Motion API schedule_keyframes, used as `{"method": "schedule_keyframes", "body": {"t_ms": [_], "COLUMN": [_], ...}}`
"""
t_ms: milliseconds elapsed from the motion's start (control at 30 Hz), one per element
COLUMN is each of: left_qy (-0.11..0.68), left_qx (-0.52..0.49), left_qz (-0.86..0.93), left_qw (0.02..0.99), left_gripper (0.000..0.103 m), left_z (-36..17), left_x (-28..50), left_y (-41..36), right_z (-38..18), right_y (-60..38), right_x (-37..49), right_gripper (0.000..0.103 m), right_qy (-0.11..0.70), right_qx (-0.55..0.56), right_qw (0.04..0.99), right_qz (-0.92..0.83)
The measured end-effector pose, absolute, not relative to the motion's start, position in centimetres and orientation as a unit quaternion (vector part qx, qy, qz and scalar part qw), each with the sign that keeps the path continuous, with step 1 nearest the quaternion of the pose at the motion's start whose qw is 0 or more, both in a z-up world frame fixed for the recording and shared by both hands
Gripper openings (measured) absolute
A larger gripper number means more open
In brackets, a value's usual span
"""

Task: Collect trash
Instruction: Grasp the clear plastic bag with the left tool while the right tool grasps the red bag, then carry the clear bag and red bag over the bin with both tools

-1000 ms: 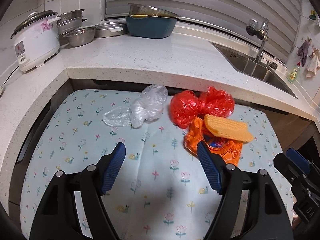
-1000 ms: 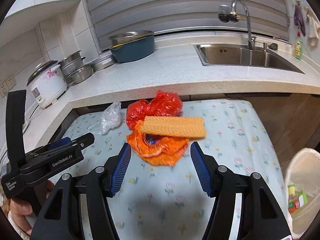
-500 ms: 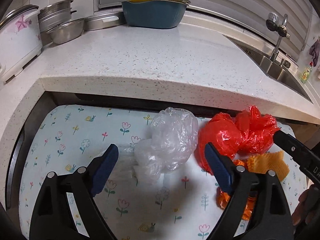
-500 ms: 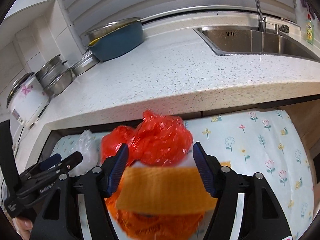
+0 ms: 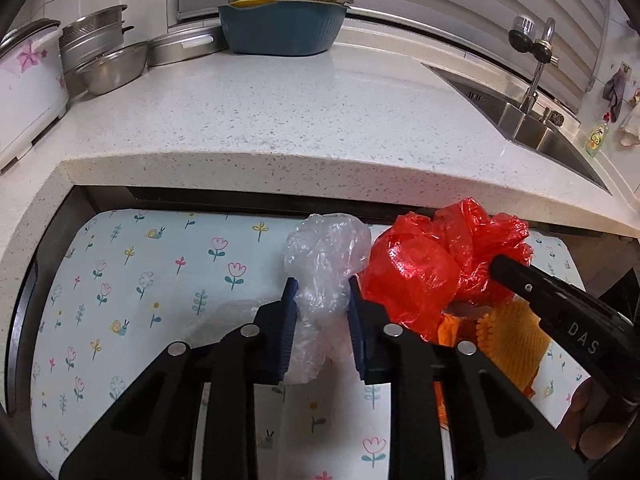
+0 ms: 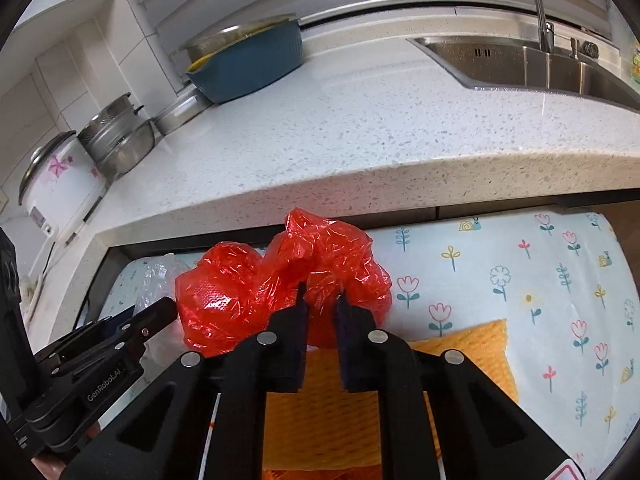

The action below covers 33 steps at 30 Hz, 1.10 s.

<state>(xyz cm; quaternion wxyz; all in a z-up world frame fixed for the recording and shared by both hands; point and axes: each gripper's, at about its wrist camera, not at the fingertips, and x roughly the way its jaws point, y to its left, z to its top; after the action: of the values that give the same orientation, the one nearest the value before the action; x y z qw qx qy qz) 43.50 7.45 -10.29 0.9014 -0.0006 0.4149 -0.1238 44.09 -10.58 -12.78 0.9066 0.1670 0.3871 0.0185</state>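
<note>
I have the clear plastic bag (image 5: 324, 276) between the pads of my left gripper (image 5: 320, 292), whose jaws are closing on it, and my right gripper (image 6: 320, 300) is clamped shut on the crumpled red bag (image 6: 248, 296) just beside it, so both pieces can lift together. Both lie on the flowered desk (image 5: 160, 280), close under the overhanging stone counter edge (image 5: 280, 168). An orange mesh cloth (image 6: 460, 344) sits beneath the red bag; whether it is snagged I cannot tell. Room is tight ahead; I judge the free way out is up and back toward me.
</note>
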Motion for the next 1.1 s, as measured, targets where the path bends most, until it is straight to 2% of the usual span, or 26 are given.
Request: {"method": "schedule_keyframes", "body": {"t_ms": [367,533,1100], "left_qy": [0.364,0.354,0.36], "left_qx": [-0.017,-0.023,0.016], "left_qz": [-0.146,-0.167,-0.261], "left_qw": [0.92,0.92,0.895], "left_gripper": [0.021,0.021,0.021], "left_z": [-1.8,0.5,1.0], "left_x": [35.6,31.6,18.3], "left_y": [5.5,3.7,-7.7], "right_z": [-3.9,-1.3,-0.8], "right_y": [-12.9,-15.2,-25.8], "right_x": [36.0,30.9,13.1], "right_gripper": [0.01,0.01,0.01], "right_qy": [0.325,0.307,0.276], "right_qx": [0.175,0.177,0.224], "right_qw": [0.929,0.935,0.928], "right_qz": [0.008,-0.011,-0.109]}}
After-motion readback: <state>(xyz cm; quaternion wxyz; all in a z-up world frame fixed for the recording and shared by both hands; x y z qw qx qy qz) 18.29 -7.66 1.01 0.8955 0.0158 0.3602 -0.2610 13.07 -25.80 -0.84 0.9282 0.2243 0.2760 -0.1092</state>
